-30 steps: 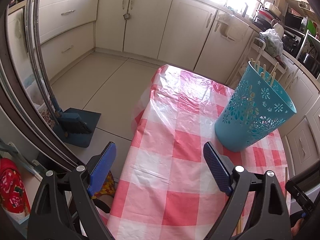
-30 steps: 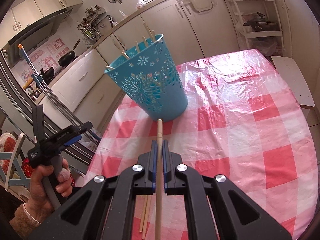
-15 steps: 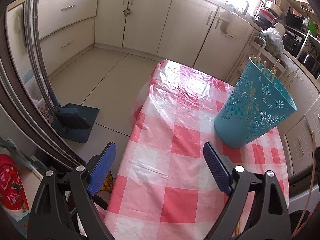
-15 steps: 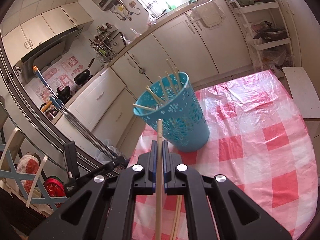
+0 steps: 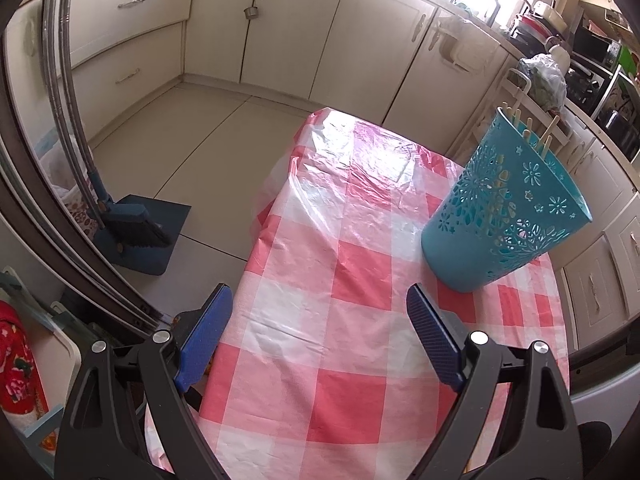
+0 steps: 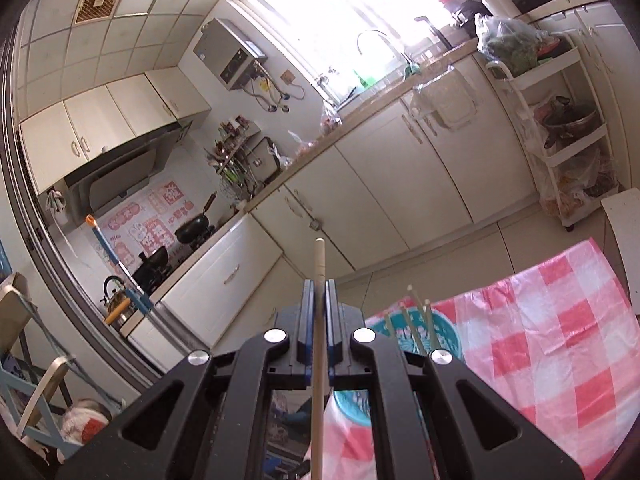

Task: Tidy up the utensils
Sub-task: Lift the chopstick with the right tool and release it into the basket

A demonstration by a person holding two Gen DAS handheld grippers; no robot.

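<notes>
A teal perforated basket (image 5: 506, 208) stands on the pink checked tablecloth (image 5: 332, 280), with several wooden chopsticks (image 5: 528, 136) sticking out of its top. My left gripper (image 5: 320, 332) hangs open over the near part of the table, left of the basket, nothing between its blue pads. My right gripper (image 6: 319, 292) is shut on a single wooden chopstick (image 6: 319, 264) that pokes out past the fingertips. It is held high and nearly level; the basket (image 6: 412, 332) shows just below and right of the fingers, partly hidden by them.
White kitchen cabinets (image 5: 288, 28) line the far wall. A blue broom and dustpan (image 5: 136, 232) stand on the floor left of the table. A white shelf cart (image 6: 560, 120) stands at the right by the counter. A metal door frame (image 5: 60, 120) curves along the left.
My right gripper rose with the chopstick and tilted up, so the basket dropped from the view's middle to beneath the fingers. The left gripper stayed put and open.
</notes>
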